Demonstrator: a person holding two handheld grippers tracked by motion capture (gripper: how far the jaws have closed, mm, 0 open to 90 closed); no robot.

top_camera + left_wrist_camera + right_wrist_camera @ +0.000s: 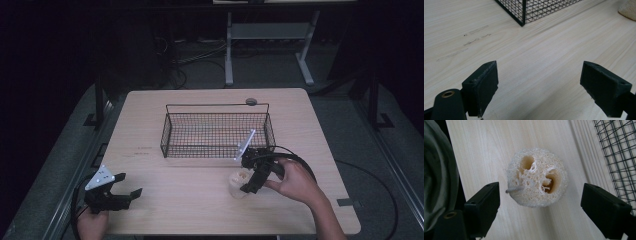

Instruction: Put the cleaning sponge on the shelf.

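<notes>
Pale loofah (537, 178) stood near the desk's (165, 200) front edge, not grasped; right gripper (539, 202) open over it, left gripper (546, 87) open, basket (216, 131) empty.

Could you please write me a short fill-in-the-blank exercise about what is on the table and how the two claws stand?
1. The loofah lies on the table, outside the wire ____.
2. The right claw is ____, its jaws either side of the loofah.
3. The left claw is open over bare ____.

Missing words: basket; open; table
</notes>
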